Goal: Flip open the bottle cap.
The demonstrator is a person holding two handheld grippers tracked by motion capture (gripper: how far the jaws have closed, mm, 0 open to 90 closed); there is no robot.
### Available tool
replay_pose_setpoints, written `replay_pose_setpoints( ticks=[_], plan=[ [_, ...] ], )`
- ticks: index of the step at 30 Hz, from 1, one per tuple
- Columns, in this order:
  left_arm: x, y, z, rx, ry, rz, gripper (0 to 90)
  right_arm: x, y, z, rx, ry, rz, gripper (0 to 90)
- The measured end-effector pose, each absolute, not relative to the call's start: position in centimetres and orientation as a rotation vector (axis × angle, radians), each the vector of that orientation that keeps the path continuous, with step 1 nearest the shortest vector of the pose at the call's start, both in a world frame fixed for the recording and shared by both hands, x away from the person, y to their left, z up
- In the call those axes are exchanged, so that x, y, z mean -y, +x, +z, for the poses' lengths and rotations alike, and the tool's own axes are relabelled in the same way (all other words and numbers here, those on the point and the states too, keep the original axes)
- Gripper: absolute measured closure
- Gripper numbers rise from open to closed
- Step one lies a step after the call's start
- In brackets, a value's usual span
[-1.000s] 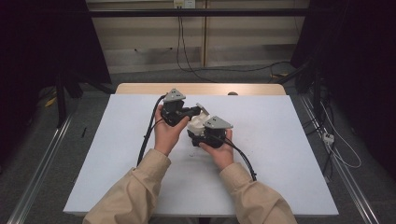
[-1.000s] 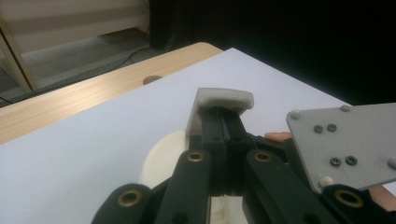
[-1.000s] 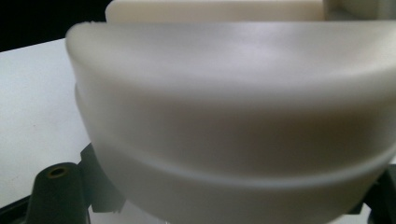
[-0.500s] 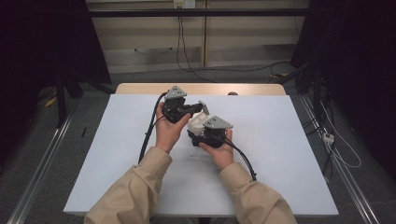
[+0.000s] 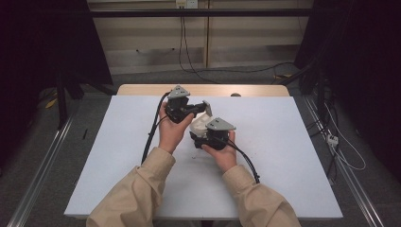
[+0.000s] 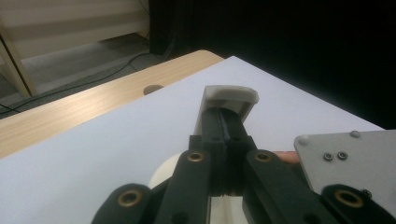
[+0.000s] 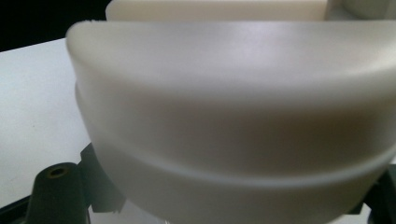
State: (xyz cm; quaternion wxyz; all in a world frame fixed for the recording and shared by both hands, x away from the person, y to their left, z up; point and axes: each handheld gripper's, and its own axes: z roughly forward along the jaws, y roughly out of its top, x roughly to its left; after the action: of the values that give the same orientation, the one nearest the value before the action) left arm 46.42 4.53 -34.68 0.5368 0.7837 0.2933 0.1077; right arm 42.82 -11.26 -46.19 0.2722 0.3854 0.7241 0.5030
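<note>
your left gripper [image 6: 224,126] has its fingers clamped on a small cream clip [image 6: 231,95]. your right gripper [image 5: 208,135] holds a cream bowl [image 7: 233,116] above the worktop [image 5: 283,142]; i cannot tell how its fingers stand.

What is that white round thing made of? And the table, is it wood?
The white round thing looks like smooth plastic, maybe resin: creamy, slightly see-through at the edges, with a soft sheen and moulded ridges. The table has a flat, matte white top, perhaps a sheet or coating. Only its far edge looks like wood, pale tan with faint grain, though it could be a wood-look layer.
</note>
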Motion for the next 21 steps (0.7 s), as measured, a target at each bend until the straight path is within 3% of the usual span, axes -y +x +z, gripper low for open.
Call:
replay_pose_setpoints(
  ticks=[21],
  plan=[
    [-3.97, 46.92, -34.44, -0.697, 1.869, 0.264, 90.0, 11.26, 42.82, -46.19, -1.949, 1.038, 1.353, 18.5]
  ],
)
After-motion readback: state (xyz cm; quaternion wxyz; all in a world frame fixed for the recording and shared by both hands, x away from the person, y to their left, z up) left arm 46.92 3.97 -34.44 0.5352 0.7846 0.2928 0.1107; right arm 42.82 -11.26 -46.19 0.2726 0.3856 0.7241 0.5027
